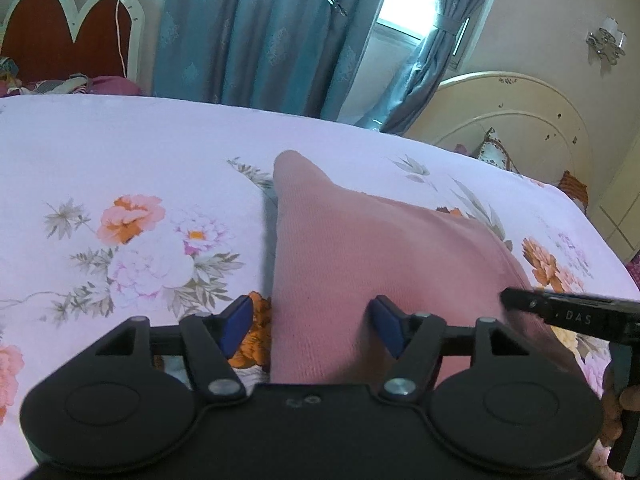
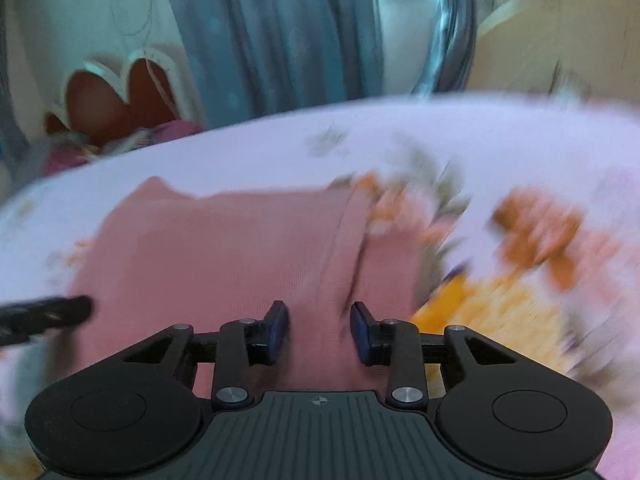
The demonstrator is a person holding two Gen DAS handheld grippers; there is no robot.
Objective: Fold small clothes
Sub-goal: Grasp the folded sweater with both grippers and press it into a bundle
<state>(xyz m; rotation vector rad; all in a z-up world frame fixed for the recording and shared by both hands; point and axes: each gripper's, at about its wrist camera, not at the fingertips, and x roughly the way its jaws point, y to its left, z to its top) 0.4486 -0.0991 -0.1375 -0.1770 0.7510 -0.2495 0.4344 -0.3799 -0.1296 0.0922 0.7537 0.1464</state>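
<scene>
Setting: Bedroom with blue curtains (image 1: 256,32) and a bed (image 1: 120,152) under a lilac floral sheet.

Garment: a small pink knit garment (image 1: 340,248) lies on the sheet, one corner peaked toward the far side of the bed; it looks partly folded, with a seam or folded edge running away from the viewer in the right wrist view, though blur hides the detail.

Left hand-held gripper (image 1: 314,324): jaws wide apart, straddling the garment's left near edge; one blue pad sits over the sheet, the other over the cloth, neither pinching.

Right hand-held gripper (image 2: 320,330): jaws partly apart with pink cloth between them; pads do not appear to press on it. Its view is smeared.

Relation: the garment lies directly ahead of and beneath both tools, long axis pointing away from them; the two tools stand close beside each other at the near hem.

Pose: both tilt downward toward the bed.

Judgement: a grasp of the near edge seems next.
</scene>
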